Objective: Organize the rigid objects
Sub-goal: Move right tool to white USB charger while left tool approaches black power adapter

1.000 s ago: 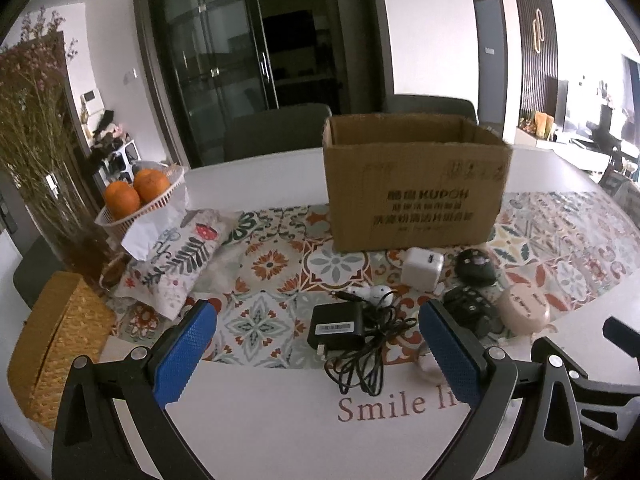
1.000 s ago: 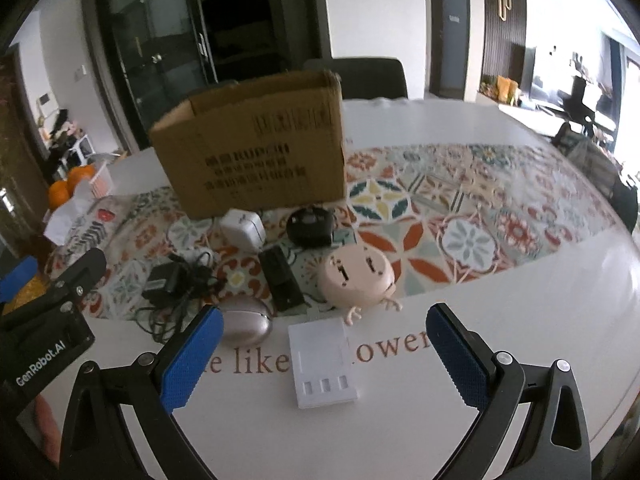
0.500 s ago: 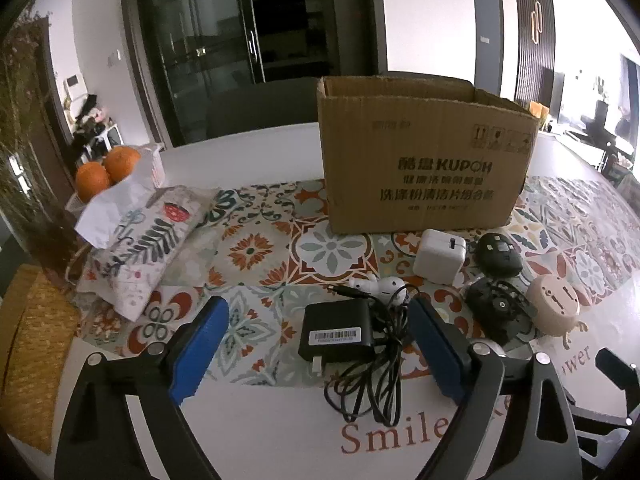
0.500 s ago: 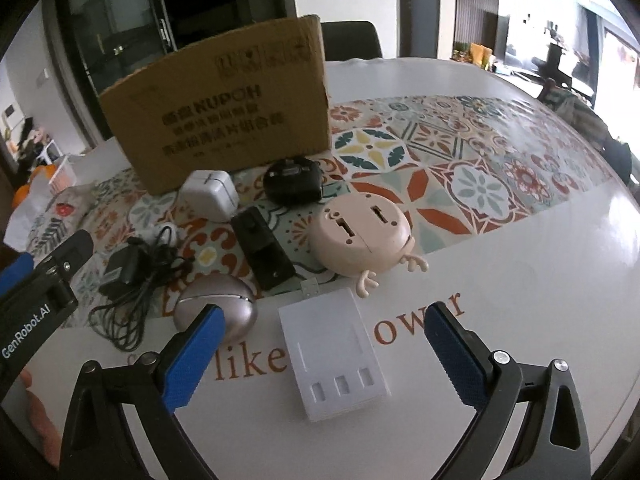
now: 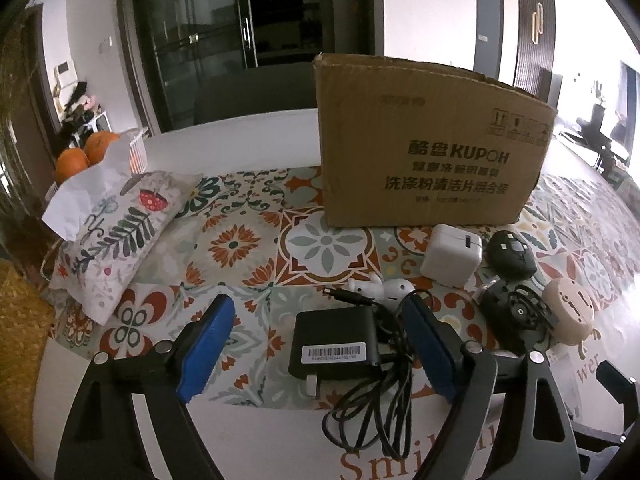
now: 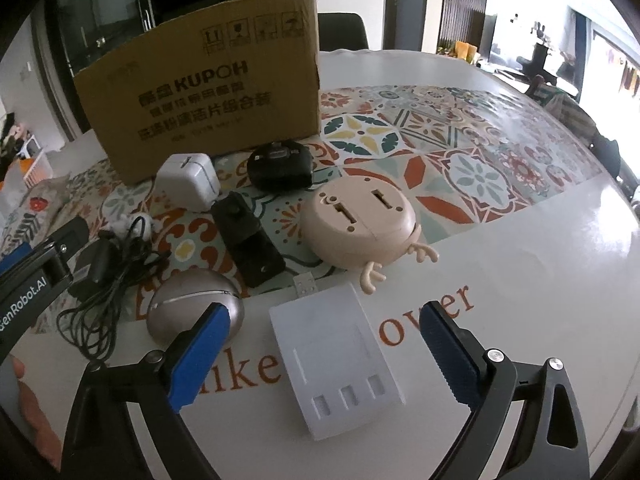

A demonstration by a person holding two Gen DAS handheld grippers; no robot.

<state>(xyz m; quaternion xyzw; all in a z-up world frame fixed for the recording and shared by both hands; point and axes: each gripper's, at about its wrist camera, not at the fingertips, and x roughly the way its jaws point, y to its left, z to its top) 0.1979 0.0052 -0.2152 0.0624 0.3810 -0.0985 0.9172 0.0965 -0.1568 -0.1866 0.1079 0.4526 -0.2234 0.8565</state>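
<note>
A brown cardboard box [image 5: 424,152] stands open-topped on the patterned table runner; it also shows in the right wrist view [image 6: 208,92]. My left gripper [image 5: 320,348] is open, its blue pads on either side of a black power adapter [image 5: 334,342] with a tangled cable [image 5: 376,412]. My right gripper [image 6: 322,356] is open around a flat white box [image 6: 336,364] lying on the white table. Nearby lie a silver oval case [image 6: 190,312], a black remote [image 6: 248,240], a beige round deer-shaped device [image 6: 360,224], a white cube charger [image 6: 188,180] and a black round gadget [image 6: 280,164].
A floral fabric pouch [image 5: 116,236] and a basket of oranges [image 5: 88,152] lie at the left. A woven basket [image 5: 20,344] sits at the table's left edge. White earbuds [image 5: 380,290] lie behind the adapter. A dark chair [image 5: 256,92] stands behind the table.
Both grippers have moved forward and down toward the table. The adapter now sits between my left pads, and the white box lies between my right pads. Nothing was grasped.
</note>
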